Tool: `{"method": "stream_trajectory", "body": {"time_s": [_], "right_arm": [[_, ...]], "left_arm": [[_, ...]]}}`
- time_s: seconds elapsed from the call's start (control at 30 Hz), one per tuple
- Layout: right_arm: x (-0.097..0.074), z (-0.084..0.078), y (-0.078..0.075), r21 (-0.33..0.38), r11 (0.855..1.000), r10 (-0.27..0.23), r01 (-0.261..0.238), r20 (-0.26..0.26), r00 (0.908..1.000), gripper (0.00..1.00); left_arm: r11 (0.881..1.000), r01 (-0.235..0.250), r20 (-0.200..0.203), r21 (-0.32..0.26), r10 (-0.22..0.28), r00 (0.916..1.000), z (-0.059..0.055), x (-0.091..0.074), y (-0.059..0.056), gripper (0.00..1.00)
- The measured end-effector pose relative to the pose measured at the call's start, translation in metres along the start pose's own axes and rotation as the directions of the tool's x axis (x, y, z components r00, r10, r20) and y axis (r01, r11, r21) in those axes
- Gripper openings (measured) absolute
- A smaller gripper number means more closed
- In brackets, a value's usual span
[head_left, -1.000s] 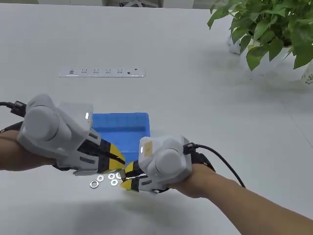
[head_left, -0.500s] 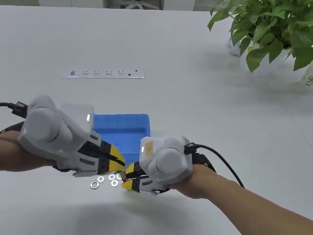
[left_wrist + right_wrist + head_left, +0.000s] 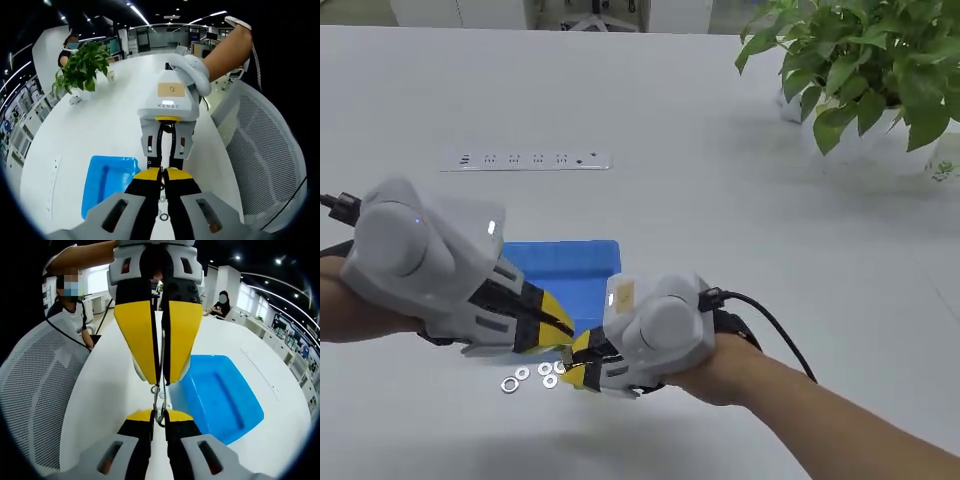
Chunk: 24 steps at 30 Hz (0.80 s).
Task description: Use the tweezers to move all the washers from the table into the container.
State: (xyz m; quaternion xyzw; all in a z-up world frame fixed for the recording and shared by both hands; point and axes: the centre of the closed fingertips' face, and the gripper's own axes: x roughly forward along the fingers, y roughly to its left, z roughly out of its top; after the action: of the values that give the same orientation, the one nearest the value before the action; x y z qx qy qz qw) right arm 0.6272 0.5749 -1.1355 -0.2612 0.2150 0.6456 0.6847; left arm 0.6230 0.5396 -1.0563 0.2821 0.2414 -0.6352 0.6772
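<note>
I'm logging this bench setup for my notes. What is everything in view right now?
table: one, white, under everything
container: one, blue, on the table just beyond the grippers
washers: about five showing, silver, on the table on the near side of the container
tweezers: one, metal, between the two grippers' jaws
power strip: one, white, beyond the container
potted plant: one, green, far right of the table
mesh chair: one, white, beside the table
left gripper: grey, yellow jaws, shut on the tweezers
right gripper: grey, yellow jaws, shut on the tweezers
</note>
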Motion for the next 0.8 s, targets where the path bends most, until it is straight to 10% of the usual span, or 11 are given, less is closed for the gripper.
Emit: {"method": "stream_trajectory", "body": {"time_s": [0.8], "right_arm": [[-0.022,0.034,-0.025,-0.036,0.997,-0.064,0.066,0.039,0.9972,0.10]], "left_arm": [[0.998,-0.030,0.017,0.059,0.029,0.9994,0.029,-0.027,0.018,0.06]]}}
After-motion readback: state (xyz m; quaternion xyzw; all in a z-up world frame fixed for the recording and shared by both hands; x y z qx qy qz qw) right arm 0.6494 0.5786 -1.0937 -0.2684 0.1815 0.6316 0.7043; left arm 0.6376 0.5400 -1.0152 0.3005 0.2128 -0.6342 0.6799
